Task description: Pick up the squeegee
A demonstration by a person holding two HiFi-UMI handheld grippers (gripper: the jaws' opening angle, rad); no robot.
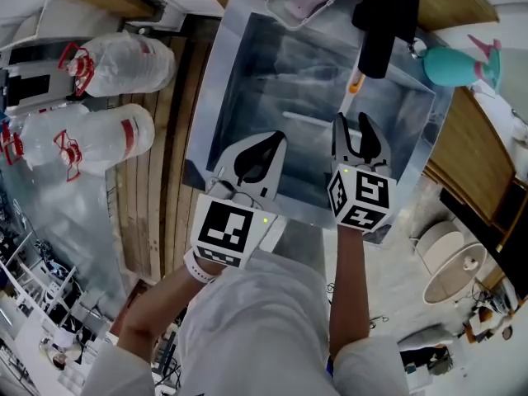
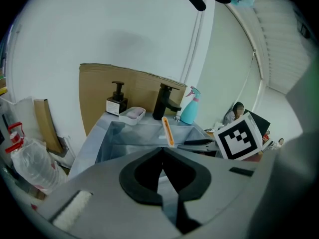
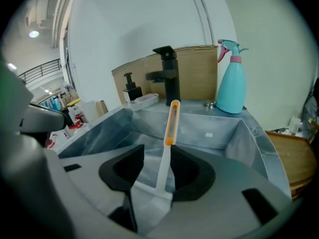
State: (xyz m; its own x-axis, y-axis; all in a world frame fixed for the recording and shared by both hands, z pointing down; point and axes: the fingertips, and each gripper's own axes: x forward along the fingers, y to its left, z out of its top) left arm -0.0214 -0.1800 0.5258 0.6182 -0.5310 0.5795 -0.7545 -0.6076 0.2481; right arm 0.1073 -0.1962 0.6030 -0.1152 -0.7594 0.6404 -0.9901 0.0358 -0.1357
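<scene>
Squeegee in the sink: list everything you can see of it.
The squeegee has a slim white handle, plastic by its look, with an orange slotted tip and a white crossbar head. It stands tilted in the metal sink, head on the basin floor, tip leaning toward the back wall under the black faucet. The handle shows between the jaws of the open right gripper, apparently untouched.
</scene>
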